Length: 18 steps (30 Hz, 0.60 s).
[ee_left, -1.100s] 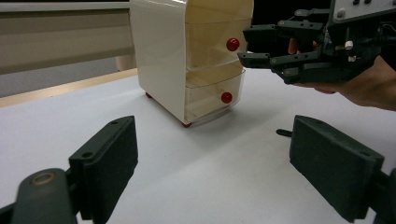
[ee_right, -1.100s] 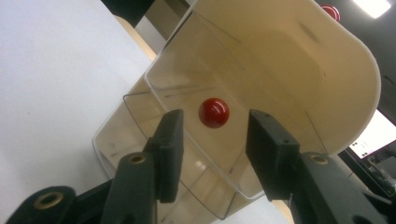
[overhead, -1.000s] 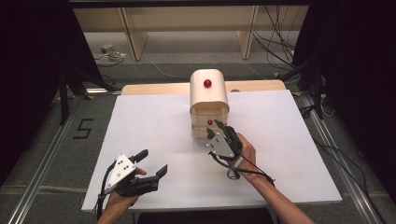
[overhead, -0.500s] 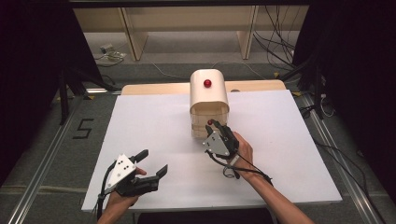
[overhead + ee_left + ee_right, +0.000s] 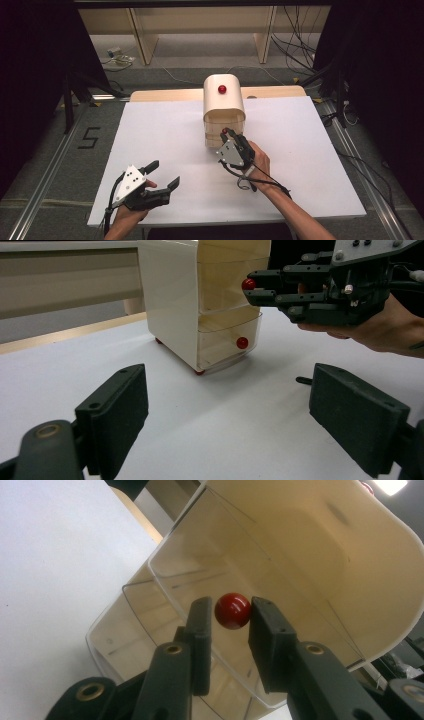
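Cream plastic, rounded on top: that is the small drawer unit (image 5: 223, 107) we see standing toward the far middle of the white bench (image 5: 165, 125), with a red knob (image 5: 222, 89) on its top face. Its clear drawers face the person's side. In the left gripper view the lower drawer (image 5: 227, 342) sits pulled slightly forward of the cabinet body, and its own red knob (image 5: 242, 343) shows on the front.

Right tongs (image 5: 226, 625): the two black jaws stand on either side of the upper drawer's red knob (image 5: 232, 610), close against it. We note the knob seated between the jaw tips in the right gripper view, and the left gripper view agrees, showing the tips (image 5: 255, 290) pinched around the red ball (image 5: 248, 284) at the drawer front. In the high view the right hand (image 5: 255, 160) holds this gripper (image 5: 226, 134) just at the near face of the unit, its cable (image 5: 260, 182) trailing back along the forearm.

Left tongs (image 5: 162, 175): jaws wide apart, nothing between them. The left hand (image 5: 132, 207) holds them low over the near left part of the bench, well apart from the drawer unit. From their own camera the two jaws frame bare white surface, with the unit and the right gripper beyond.

Past the bench we see grey floor, a "5" marked on it (image 5: 89, 138), and cables (image 5: 295, 45) at far right.
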Tool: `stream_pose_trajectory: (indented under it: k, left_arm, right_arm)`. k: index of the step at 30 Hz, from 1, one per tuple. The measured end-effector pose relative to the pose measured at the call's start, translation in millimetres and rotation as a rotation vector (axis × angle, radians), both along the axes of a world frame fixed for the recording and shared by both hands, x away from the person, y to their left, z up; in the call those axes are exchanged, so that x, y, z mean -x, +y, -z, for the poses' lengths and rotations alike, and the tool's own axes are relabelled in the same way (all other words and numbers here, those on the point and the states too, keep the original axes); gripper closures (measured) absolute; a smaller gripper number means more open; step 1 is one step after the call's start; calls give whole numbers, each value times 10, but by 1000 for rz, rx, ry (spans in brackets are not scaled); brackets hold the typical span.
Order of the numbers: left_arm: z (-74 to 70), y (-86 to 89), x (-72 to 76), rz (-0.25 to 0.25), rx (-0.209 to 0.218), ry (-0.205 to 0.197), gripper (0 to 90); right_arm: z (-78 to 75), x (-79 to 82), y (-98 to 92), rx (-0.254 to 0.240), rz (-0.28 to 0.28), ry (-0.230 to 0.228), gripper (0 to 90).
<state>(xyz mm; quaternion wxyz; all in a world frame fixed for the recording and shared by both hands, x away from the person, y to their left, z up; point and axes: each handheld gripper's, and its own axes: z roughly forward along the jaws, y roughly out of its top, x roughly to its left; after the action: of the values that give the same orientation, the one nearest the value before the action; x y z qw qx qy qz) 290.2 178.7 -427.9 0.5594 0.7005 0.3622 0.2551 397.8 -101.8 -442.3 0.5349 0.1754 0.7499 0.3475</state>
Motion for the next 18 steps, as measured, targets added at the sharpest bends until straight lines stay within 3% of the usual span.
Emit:
stream_pose_trajectory:
  k: [18]
  left_arm:
    - [-1,5,2,0,1,1,159]
  right_arm:
    - [16,16,18,-7,23,-10,740]
